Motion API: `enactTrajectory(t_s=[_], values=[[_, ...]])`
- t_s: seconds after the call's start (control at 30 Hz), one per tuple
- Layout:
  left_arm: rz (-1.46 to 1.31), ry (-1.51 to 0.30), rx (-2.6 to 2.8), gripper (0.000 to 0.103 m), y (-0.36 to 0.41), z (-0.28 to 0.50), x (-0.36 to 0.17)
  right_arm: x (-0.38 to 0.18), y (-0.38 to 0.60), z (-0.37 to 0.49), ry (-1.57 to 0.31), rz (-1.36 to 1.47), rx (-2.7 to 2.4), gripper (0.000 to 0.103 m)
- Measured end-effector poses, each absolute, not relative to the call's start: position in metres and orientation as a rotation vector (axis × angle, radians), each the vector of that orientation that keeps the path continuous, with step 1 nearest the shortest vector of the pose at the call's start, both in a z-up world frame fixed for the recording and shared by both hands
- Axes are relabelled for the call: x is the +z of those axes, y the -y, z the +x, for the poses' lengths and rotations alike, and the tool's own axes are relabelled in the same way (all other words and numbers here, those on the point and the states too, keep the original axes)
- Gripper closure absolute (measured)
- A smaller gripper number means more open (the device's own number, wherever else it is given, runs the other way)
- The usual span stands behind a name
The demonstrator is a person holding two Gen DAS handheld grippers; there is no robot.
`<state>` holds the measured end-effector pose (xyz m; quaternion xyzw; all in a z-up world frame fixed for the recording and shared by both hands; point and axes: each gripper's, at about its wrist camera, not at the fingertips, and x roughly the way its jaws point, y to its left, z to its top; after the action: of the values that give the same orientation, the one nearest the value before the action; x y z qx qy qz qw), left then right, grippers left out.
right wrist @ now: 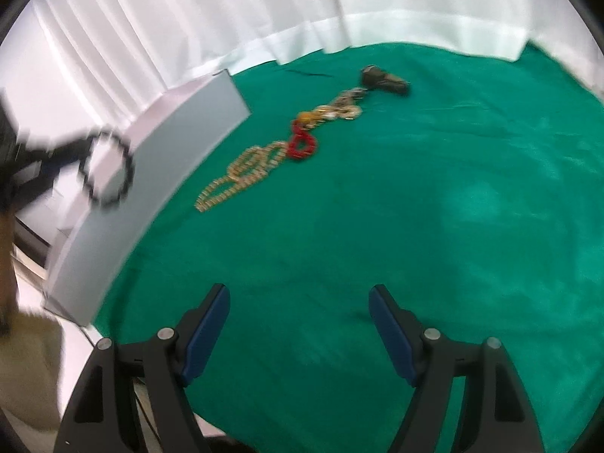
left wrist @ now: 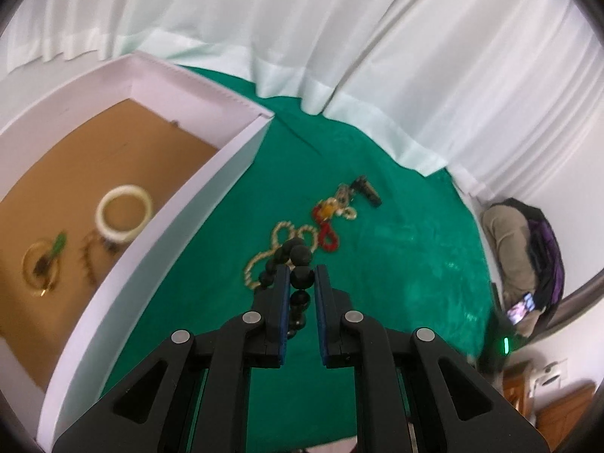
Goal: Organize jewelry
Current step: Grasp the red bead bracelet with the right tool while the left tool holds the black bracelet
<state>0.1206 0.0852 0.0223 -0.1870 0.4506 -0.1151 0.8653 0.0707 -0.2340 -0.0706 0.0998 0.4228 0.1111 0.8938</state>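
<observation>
A green cloth (left wrist: 396, 264) covers the work surface, with white curtains (left wrist: 339, 37) hanging behind it. The black bead bracelet (left wrist: 300, 264), a loop of round matte beads, is clamped between the nearly closed blue pads of the left gripper (left wrist: 302, 277); one bead sits between the pads and the rest of the loop hangs clear of the cloth. In the right wrist view, though blurred, the same bracelet (right wrist: 109, 170) hangs as one open ring in front of the box wall. The right gripper (right wrist: 300, 302) stands wide open over bare cloth and holds nothing.

Four loose pieces lie in a row on the cloth: a gold bead strand (right wrist: 241, 170) folded in loops, a red bead bracelet (right wrist: 302, 145) touching its far end, a mixed gold-and-amber cluster (right wrist: 332, 111), and a dark oblong item (right wrist: 385, 79) farthest off.

At left stands one white box (left wrist: 211, 173) with a tan floor. It holds a cream bangle (left wrist: 124, 213), a thin gold ring with a green piece (left wrist: 43, 264), and a dark beaded piece (left wrist: 88, 260) between them.
</observation>
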Motion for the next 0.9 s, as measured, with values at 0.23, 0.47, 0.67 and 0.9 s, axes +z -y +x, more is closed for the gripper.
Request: enactTrajectory(t_s=[0.23,0.47,0.67,0.9], values=[[-0.413,-0.915,-0.237,0.093,-0.103,0.084,0.027,-0.075,0.196,0.167,-0.967,0.31,0.38,0.031],[-0.433,-0.912,-0.244,0.093,-0.116,0.071,0.025,-0.053,0.217,0.247,-0.961,0.328,0.145,0.039],[-0.456,-0.919,-0.245,0.093,-0.122,0.073,0.016,-0.071,0.205,0.29,-1.086,0.268,0.122,0.064],[-0.459,-0.923,-0.241,0.093,-0.128,0.067,0.016,-0.059,0.193,0.28,-1.028,0.158,0.084,0.093]])
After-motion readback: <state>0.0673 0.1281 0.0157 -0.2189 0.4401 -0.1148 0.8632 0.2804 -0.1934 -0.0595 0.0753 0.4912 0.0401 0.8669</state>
